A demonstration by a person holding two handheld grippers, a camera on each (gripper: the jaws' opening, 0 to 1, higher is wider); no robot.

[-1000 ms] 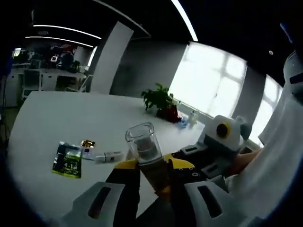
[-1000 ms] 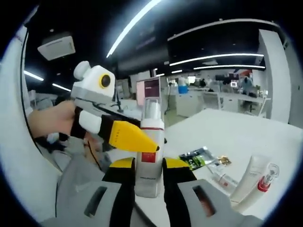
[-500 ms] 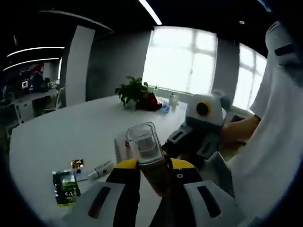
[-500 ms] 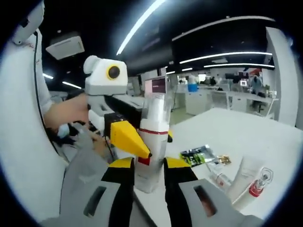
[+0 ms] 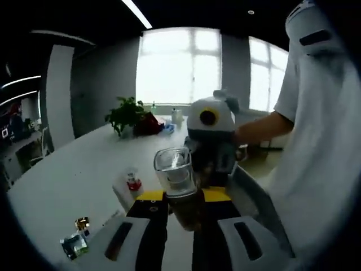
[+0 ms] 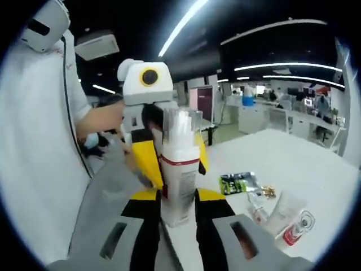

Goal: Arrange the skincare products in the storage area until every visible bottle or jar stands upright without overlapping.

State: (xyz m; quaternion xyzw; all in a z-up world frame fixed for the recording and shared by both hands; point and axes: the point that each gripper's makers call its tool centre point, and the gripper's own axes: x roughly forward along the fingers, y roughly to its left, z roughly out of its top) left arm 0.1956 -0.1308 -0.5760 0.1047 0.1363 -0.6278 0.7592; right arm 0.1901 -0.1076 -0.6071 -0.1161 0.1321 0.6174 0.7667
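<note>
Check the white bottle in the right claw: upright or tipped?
Roughly upright. The white bottle stands between the right claw's jaws, clear cap on top, off the table.

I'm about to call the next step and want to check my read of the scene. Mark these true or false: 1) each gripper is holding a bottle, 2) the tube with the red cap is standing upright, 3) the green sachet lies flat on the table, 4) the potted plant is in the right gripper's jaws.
1) True. The left gripper is shut on the clear-capped bottle, and the right gripper on the white pump bottle.
2) False. The red-capped tube lies on its side on the white table.
3) True. The green sachet lies flat on the table.
4) False. The potted plant stands far off on the table, in the left gripper view; the right gripper holds the white pump bottle.
</note>
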